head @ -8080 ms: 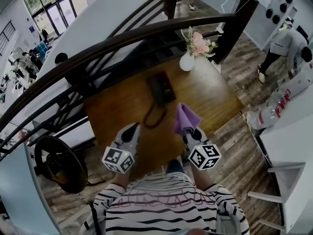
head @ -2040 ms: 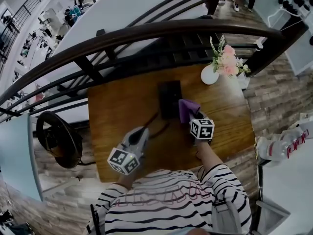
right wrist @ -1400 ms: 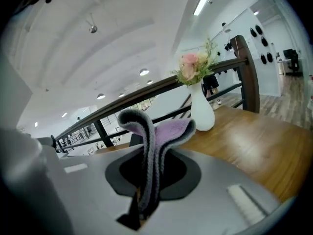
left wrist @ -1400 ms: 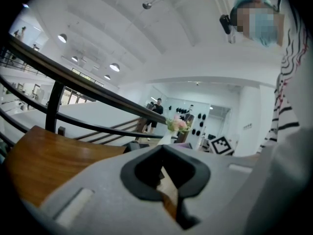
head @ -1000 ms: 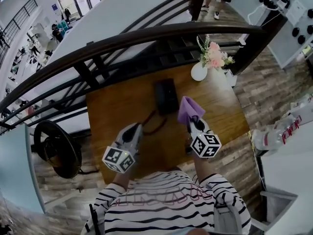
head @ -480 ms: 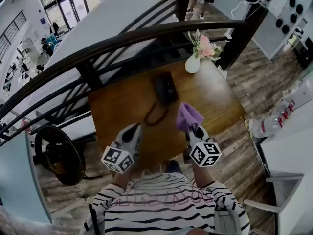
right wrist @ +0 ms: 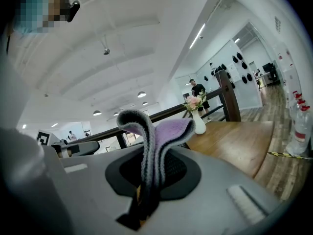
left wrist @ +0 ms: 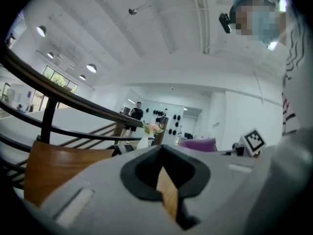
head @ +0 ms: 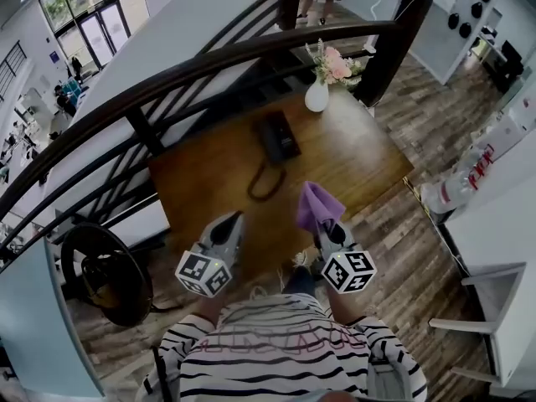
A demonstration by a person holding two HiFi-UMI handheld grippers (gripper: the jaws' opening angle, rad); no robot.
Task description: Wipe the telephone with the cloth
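Backed off since two seconds ago: right gripper (head: 323,224) (clamped on the purple cloth (head: 316,205)) now hangs well short of the telephone (head: 276,136) on the wooden table (head: 360,153). Left gripper (head: 232,219) is closed and empty. Probably between wipes, so the next pass means reaching forward again.

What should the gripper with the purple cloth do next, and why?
Probably carry the right gripper forward until the purple cloth rests on the telephone. The cloth is pinched in its shut jaws, but it hangs near the table's front edge, well apart from the telephone, so it cannot wipe from here. The left gripper is shut and empty.
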